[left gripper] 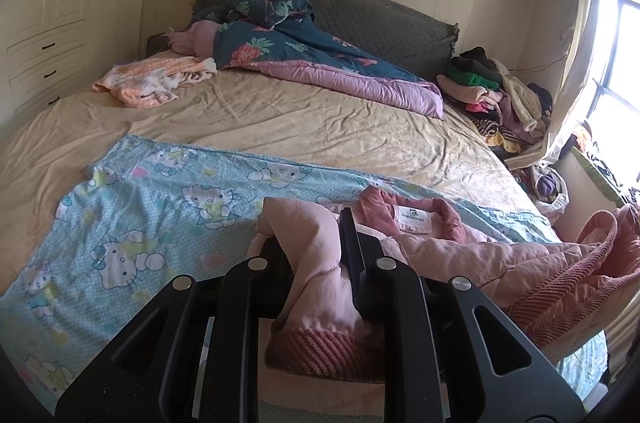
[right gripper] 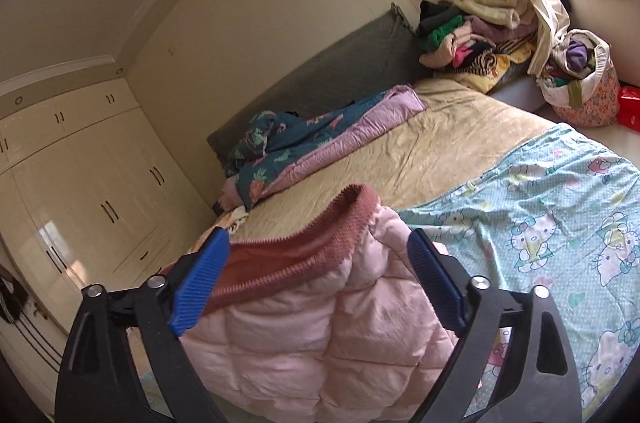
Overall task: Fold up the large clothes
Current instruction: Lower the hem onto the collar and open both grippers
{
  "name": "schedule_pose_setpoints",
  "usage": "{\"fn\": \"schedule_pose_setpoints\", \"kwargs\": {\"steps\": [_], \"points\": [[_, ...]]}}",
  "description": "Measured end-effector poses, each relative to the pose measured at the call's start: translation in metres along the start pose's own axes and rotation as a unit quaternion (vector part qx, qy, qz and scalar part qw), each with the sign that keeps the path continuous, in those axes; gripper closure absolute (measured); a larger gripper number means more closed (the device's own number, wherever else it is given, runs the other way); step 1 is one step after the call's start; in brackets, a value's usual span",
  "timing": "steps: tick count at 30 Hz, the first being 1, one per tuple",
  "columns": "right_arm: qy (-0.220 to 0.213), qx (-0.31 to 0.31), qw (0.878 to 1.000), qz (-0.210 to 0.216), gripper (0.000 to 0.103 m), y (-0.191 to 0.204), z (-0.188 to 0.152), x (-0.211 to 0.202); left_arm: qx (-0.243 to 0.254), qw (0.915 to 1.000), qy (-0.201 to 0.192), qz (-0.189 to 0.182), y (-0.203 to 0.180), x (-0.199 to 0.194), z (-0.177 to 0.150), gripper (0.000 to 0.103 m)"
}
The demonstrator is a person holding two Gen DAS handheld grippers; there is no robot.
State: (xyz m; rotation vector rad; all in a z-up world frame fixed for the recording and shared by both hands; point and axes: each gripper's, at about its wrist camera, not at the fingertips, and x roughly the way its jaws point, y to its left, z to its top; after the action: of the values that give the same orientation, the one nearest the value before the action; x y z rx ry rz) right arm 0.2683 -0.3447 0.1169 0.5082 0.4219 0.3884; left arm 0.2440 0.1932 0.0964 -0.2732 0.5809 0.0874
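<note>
Two tongs work one pink jacket [left gripper: 460, 255] lying on the blue cartoon sheet [left gripper: 152, 207] at the near end of the bed [left gripper: 280, 119]. Left tongs [left gripper: 316, 239]: clenched on a jacket sleeve, its ribbed cuff [left gripper: 320, 351] hanging toward the camera. Right tongs [right gripper: 320, 247]: released, blue pads [right gripper: 200, 287] spread wide, with the quilted jacket and its ribbed hem [right gripper: 296, 247] lying loose between them. Behind: a crumpled quilt [left gripper: 304, 47] by the headboard and a clothes pile [left gripper: 492, 91] at the far corner.
</note>
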Motion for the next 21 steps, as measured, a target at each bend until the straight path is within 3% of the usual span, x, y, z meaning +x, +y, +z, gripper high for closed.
{"fn": "schedule_pose_setpoints", "kwargs": {"steps": [16,19,21], "points": [[0.125,-0.022,0.991,-0.046,0.007,-0.015,-0.054,0.062,-0.005,0.9997,0.018,0.014,0.001,0.032,0.001,0.089],[0.148,-0.029,0.987,-0.061,0.007,-0.016,-0.067,0.079,-0.006,0.9996,0.022,0.014,-0.001,0.039,0.002,0.081],[0.160,-0.029,0.985,-0.061,0.007,-0.015,-0.074,0.087,-0.006,0.9997,0.024,0.008,-0.004,0.042,0.002,0.068]]}}
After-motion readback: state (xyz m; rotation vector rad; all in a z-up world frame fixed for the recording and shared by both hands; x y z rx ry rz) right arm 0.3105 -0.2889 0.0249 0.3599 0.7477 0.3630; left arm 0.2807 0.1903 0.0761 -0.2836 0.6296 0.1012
